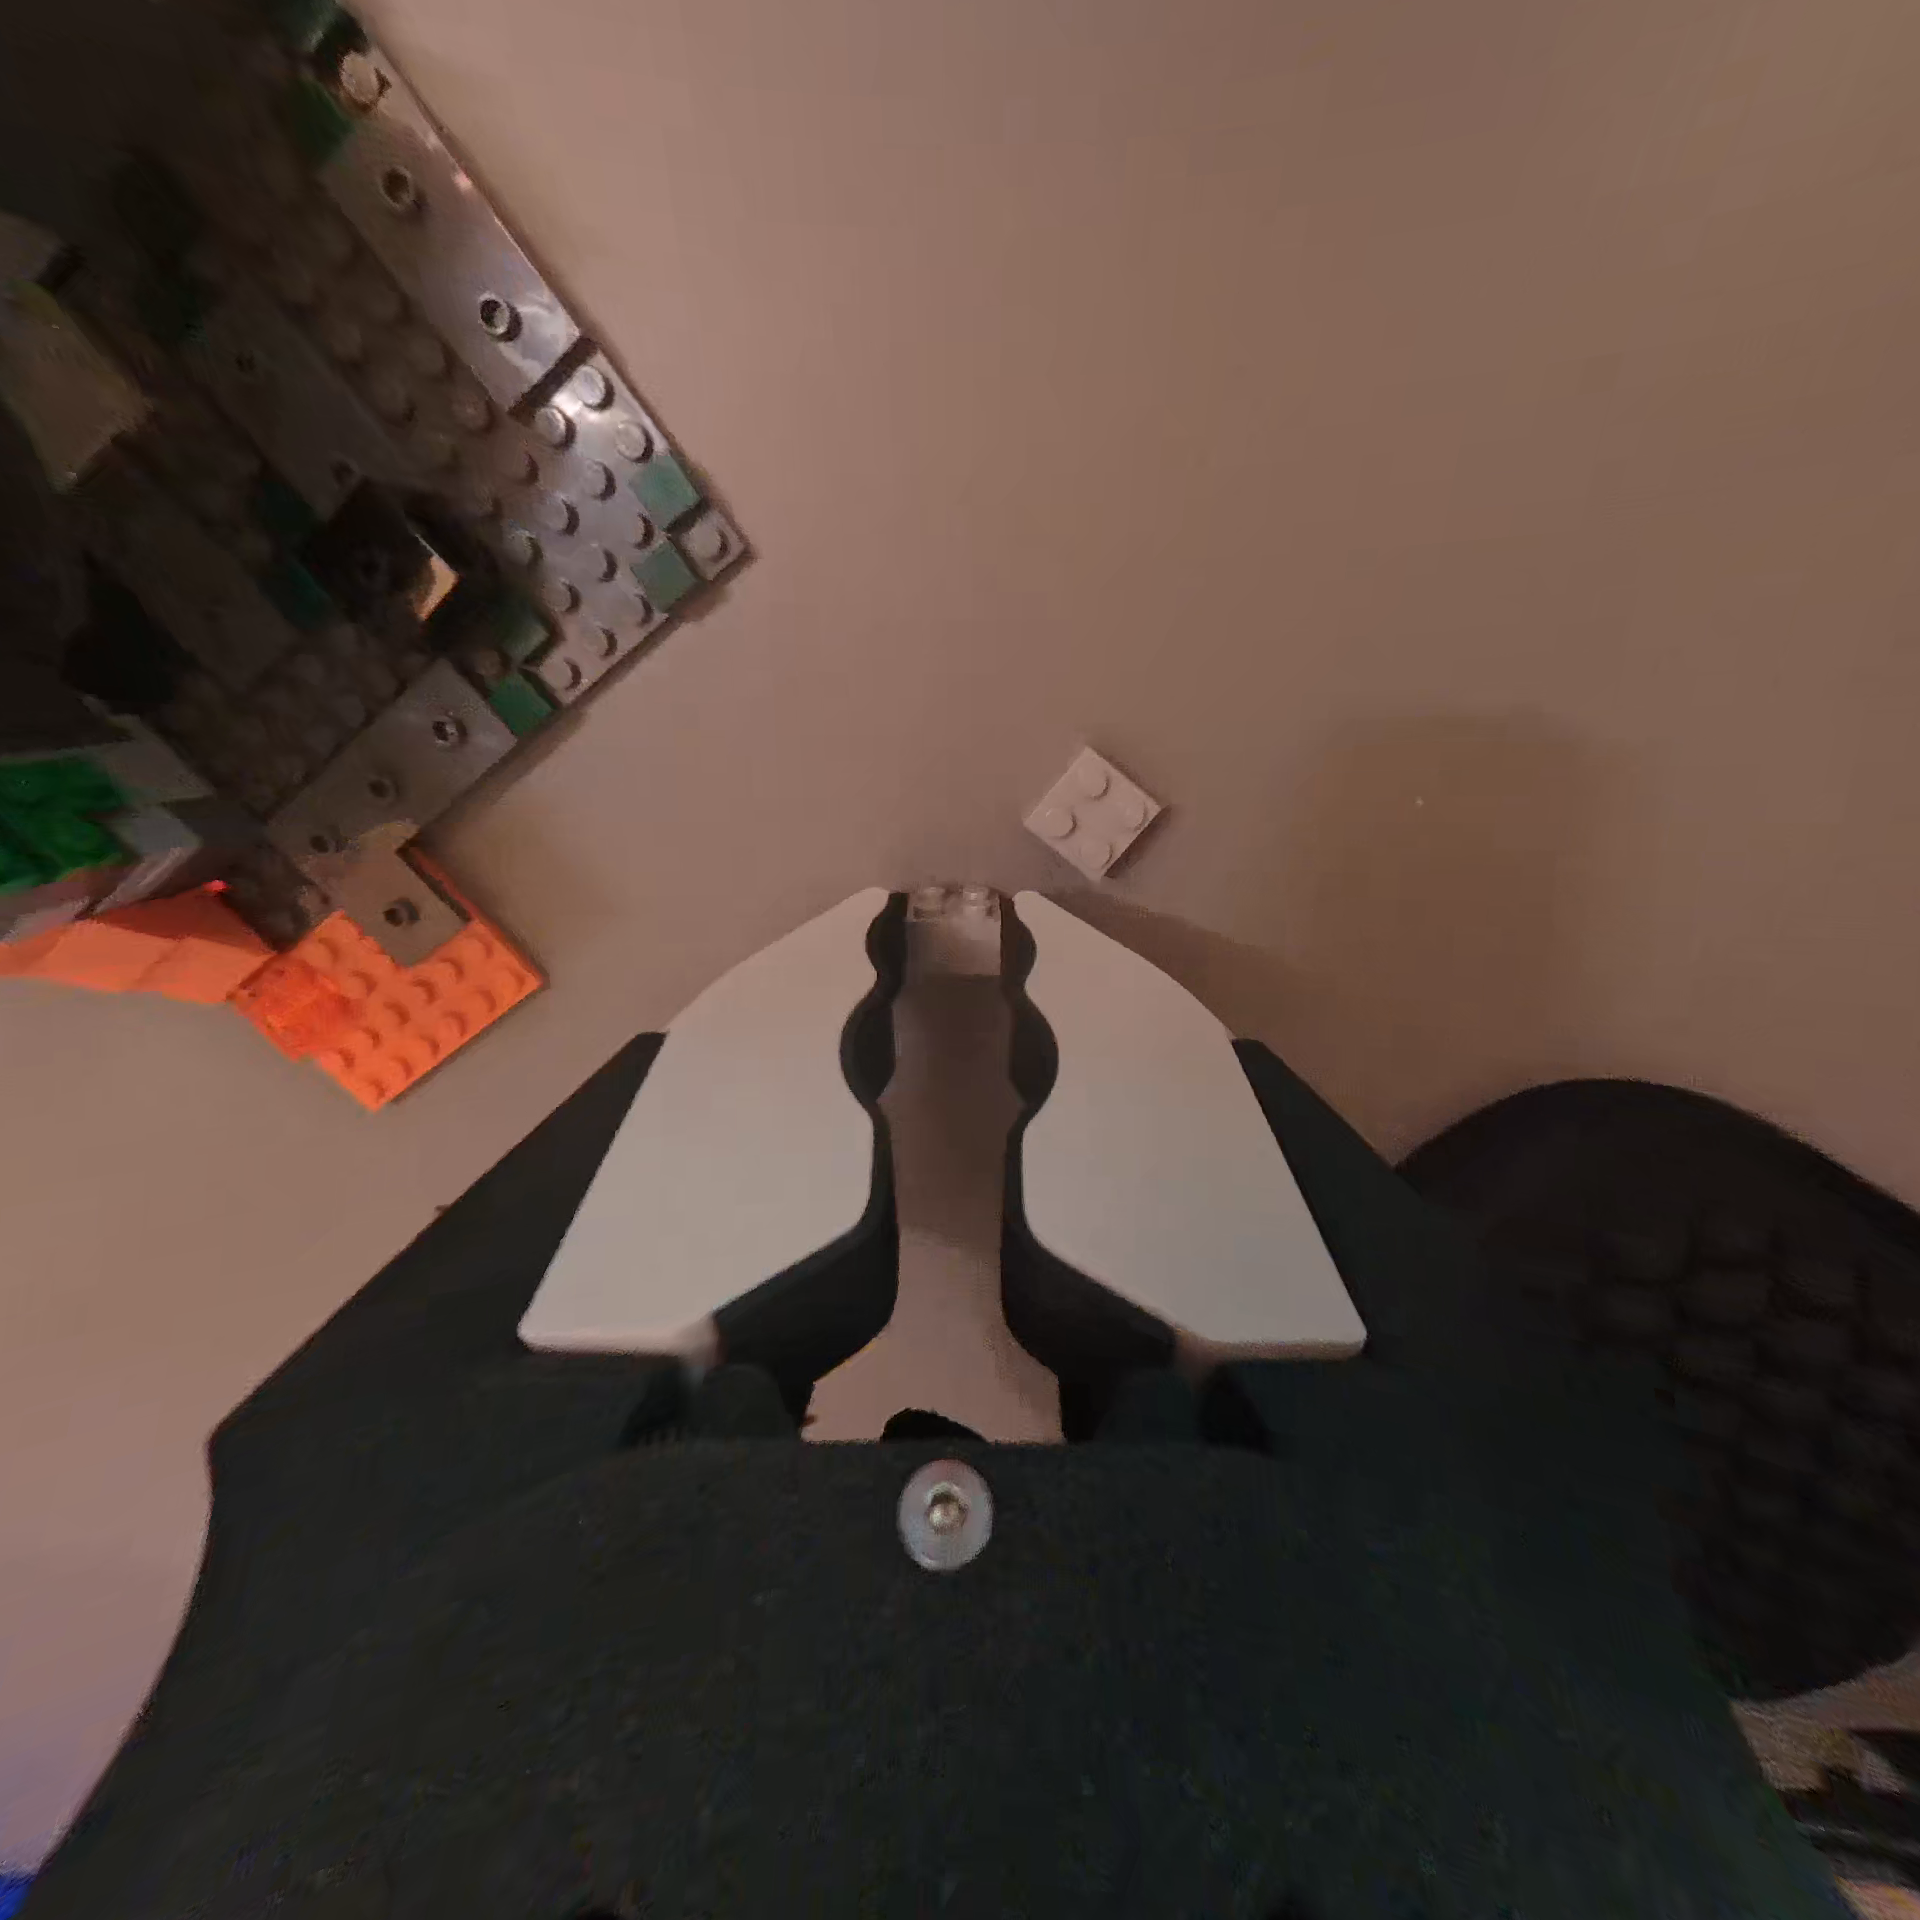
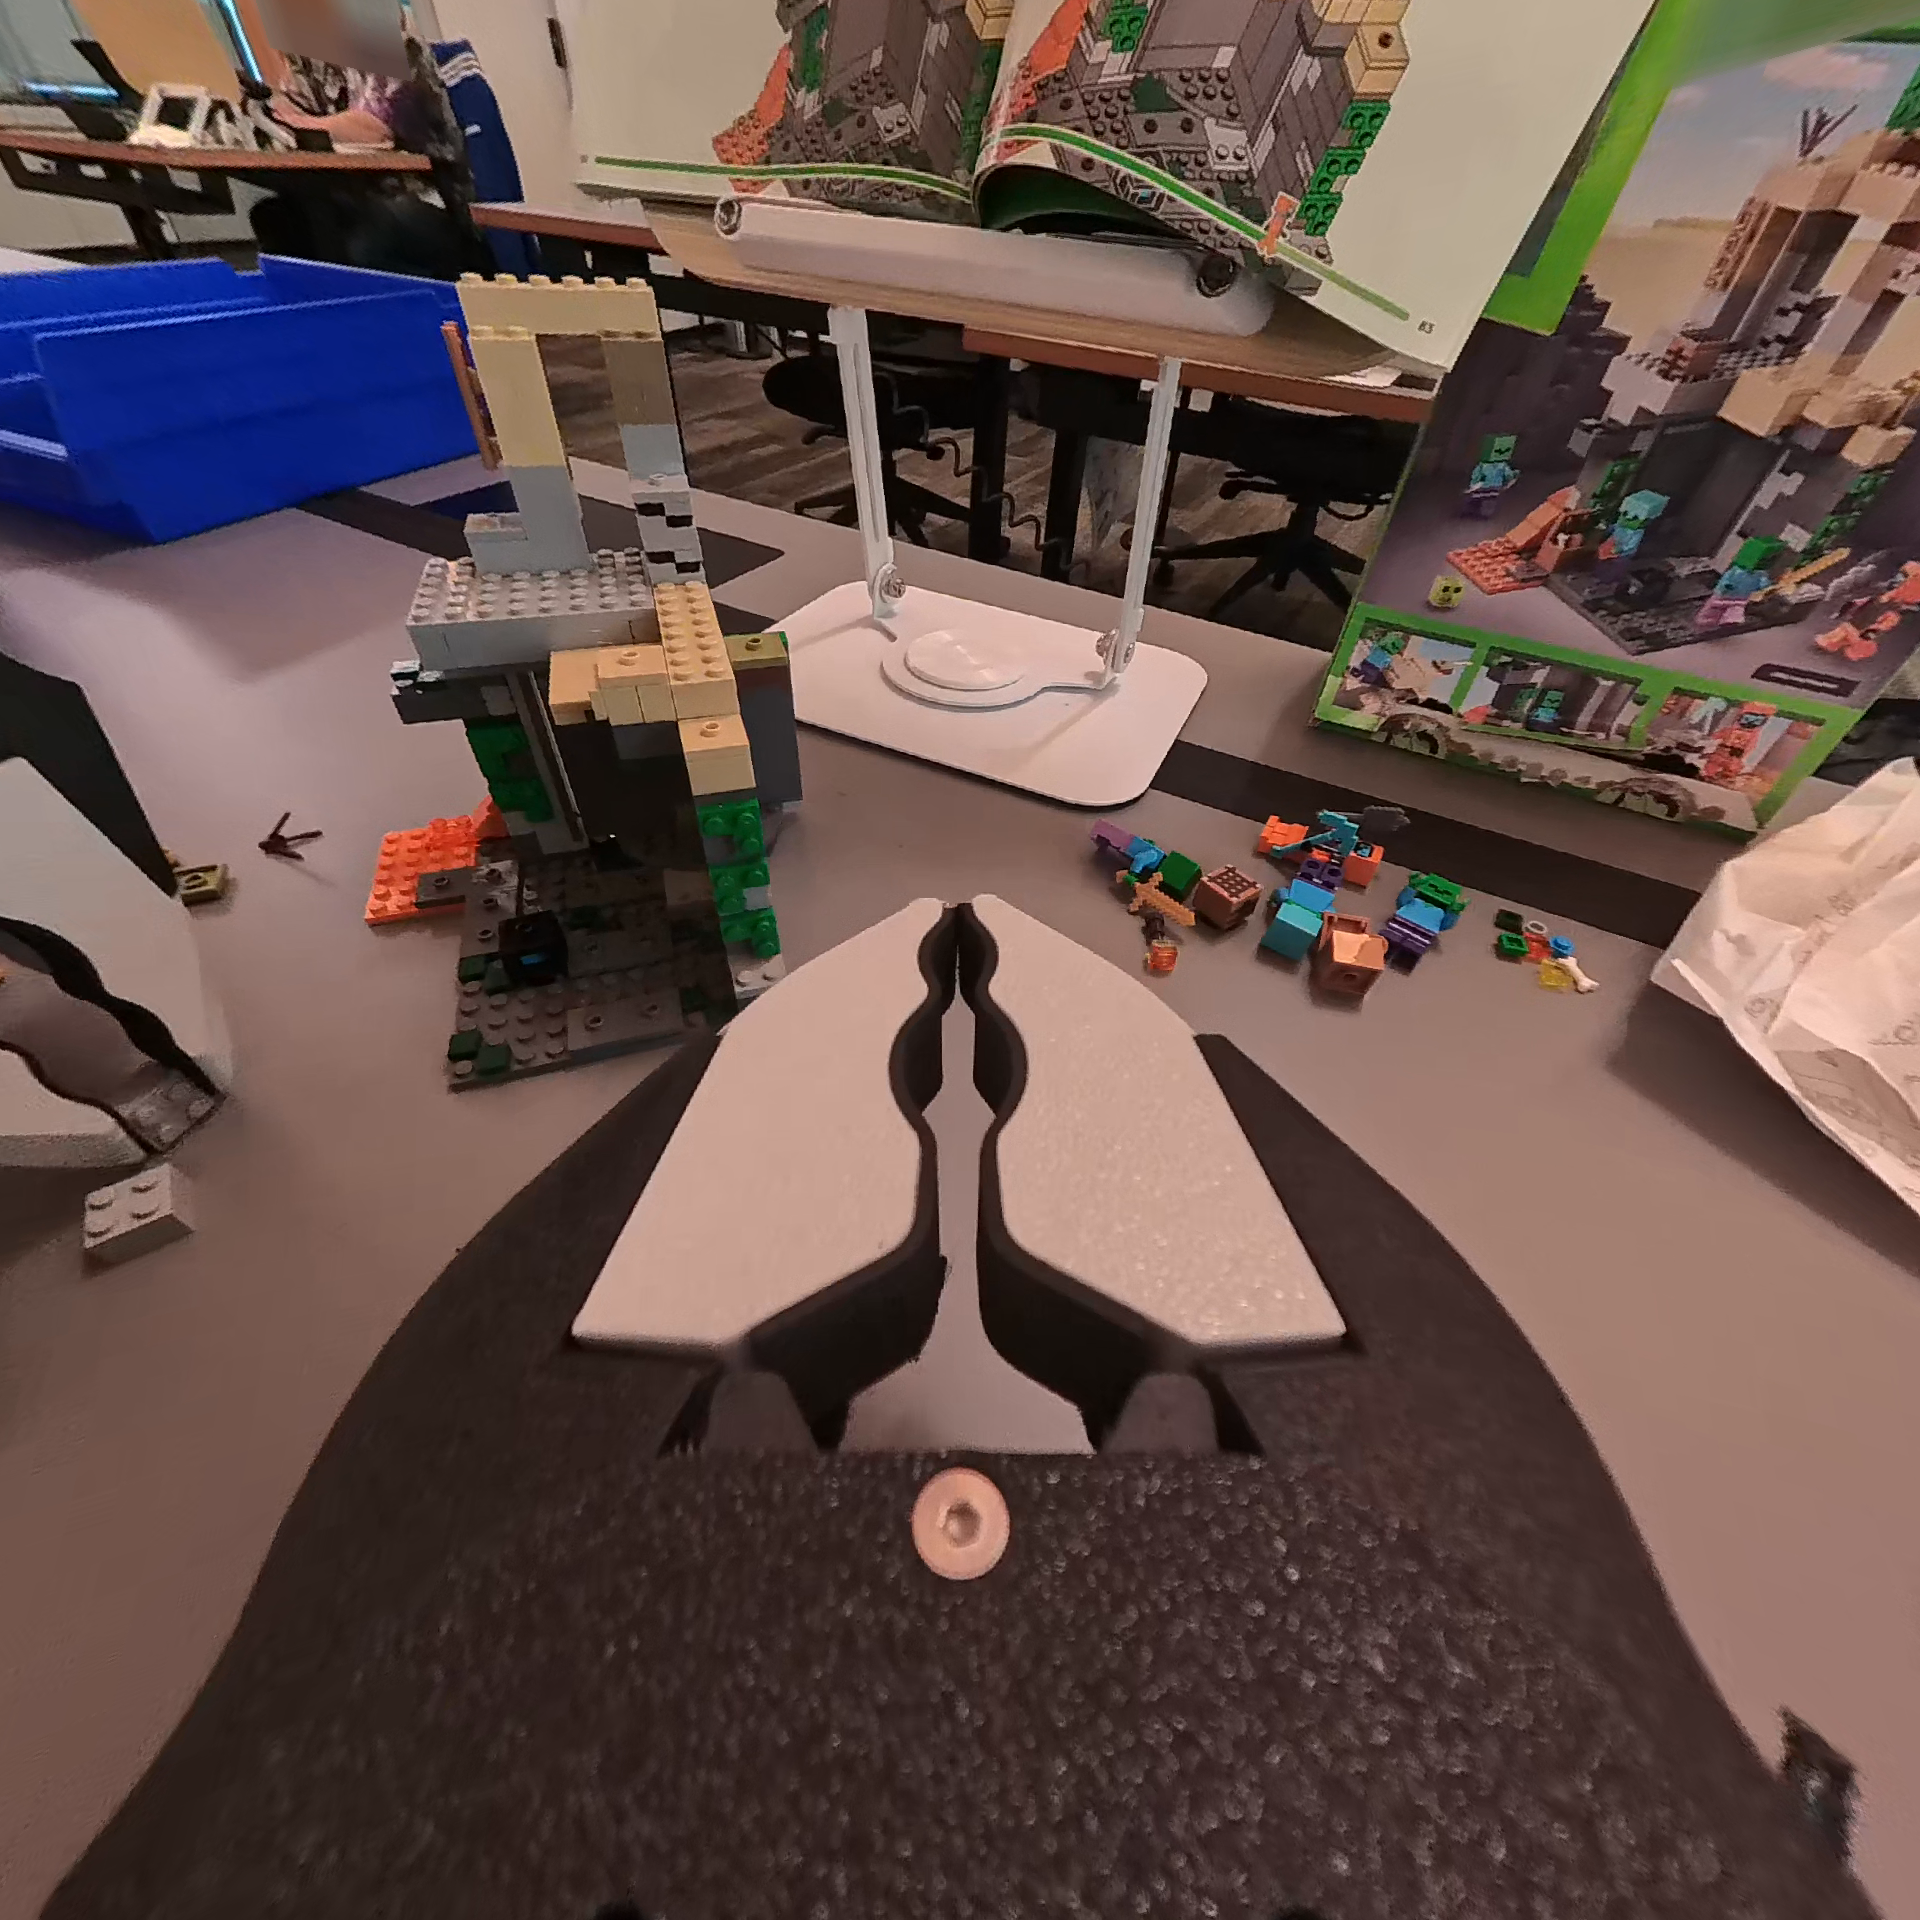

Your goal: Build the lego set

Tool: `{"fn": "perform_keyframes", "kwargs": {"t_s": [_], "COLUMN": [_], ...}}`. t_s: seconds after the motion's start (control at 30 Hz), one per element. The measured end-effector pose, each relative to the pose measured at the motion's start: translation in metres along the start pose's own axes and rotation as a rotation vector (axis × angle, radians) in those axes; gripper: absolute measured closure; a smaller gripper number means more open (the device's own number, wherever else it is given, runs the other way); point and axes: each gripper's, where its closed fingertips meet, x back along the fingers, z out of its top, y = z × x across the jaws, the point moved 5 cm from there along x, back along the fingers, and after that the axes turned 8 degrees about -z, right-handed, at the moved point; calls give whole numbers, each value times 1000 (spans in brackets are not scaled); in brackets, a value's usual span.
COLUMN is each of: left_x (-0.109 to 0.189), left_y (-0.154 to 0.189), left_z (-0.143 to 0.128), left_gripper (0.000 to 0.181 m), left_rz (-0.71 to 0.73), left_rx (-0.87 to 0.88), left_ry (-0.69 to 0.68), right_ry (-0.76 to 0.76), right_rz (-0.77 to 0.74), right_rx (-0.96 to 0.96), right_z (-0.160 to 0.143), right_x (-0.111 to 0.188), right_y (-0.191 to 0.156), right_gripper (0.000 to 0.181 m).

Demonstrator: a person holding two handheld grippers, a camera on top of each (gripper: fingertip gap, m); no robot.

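My left gripper [image 1: 954,914] points down at the table and is shut on a small grey studded piece [image 1: 954,906] held at its fingertips. A loose grey 2x2 piece [image 1: 1091,810] lies just beyond it to the right. The partly built set [image 1: 416,499], with dark grey base and orange plate [image 1: 384,997], is at the upper left. In the right wrist view the build [image 2: 592,727] stands ahead to the left, with a tan arch on top. My right gripper [image 2: 956,909] is shut and empty, above the table beside the build. The left gripper [image 2: 104,1049] shows at the left edge, next to the 2x2 piece [image 2: 135,1210].
An open instruction booklet [image 2: 987,125] rests on a white stand [image 2: 997,707] behind the build. The set's box [image 2: 1662,499] stands at the right. Several small pieces and figures [image 2: 1320,904] lie ahead right. A white bag [image 2: 1818,997] and blue bins [image 2: 208,384] flank the table. One gripper's finger ends stand about 20 cm off the other's.
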Motion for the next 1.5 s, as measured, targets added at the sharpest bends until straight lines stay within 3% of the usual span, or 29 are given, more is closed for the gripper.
{"fn": "perform_keyframes", "kwargs": {"t_s": [0.1,0.3,0.47,0.63,0.9,1.1,1.3,1.5], "left_x": [4,11,3,2,-8,-5,-3,-4], "left_y": [2,11,14,19,21,23,23,12], "left_z": [2,0,-21,-29,-38,-43,-37,-16], "left_gripper": [165,165,164,164,163,145,164,165], "left_rz": [13,-30,-56,-63,-68,-63,2,33], "left_rx": [-17,-21,25,-11,-58,-47,-52,-153], "left_ry": [78,568,720,742,608,535,453,390], "right_ry": [6,16,15,10,3,1,2,4], "right_rz": [12,38,38,30,21,32,38,54], "right_rx": [1,-2,2,-4,6,25,26,38], "right_z": [2,4,3,1,-2,-3,-3,-3], "right_x": [0,2,2,1,1,0,0,0], "right_y": [-2,-7,-8,-6,-4,-7,-9,-12], "right_gripper": [181,181,181,181,181,181,181,181]}}
